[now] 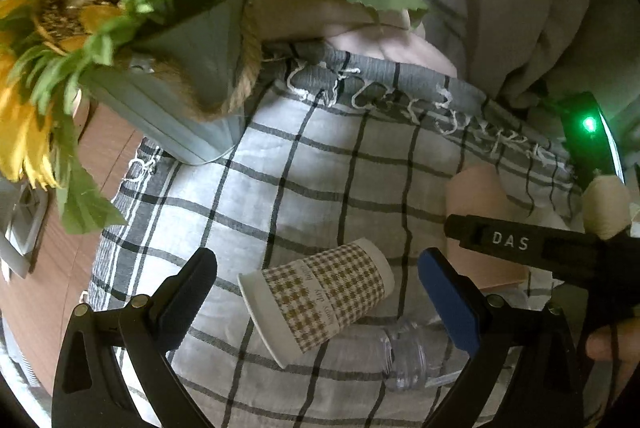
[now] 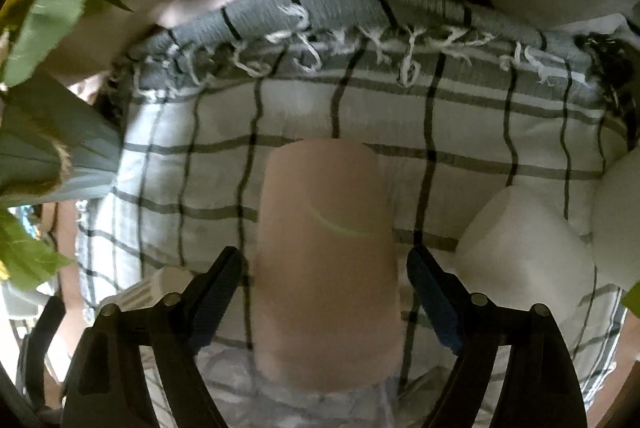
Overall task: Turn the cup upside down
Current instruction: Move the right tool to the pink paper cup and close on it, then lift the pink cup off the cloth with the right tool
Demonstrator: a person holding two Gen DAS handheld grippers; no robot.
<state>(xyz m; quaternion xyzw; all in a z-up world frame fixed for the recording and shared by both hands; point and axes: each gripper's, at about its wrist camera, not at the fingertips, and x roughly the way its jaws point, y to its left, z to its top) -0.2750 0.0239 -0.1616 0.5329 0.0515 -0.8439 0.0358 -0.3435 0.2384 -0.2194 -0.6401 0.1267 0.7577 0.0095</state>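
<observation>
Lying on its side on the cloth [image 1: 304,164] between the open left gripper [image 1: 316,292], the cup [image 1: 320,294] looks light and crushable, best pinched gently mid-wall, while the right gripper [image 2: 324,280] gapes around a pink cup [image 2: 326,260].

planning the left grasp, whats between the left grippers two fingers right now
The checked paper cup, on its side on the plaid cloth, in the left wrist view; left gripper open, not visibly touching it.

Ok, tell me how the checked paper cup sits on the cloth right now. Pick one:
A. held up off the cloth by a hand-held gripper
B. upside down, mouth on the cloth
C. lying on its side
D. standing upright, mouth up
C: the checked paper cup lies on its side on the plaid cloth, between the open fingers of the left hand-held gripper, which do not touch it.
</observation>
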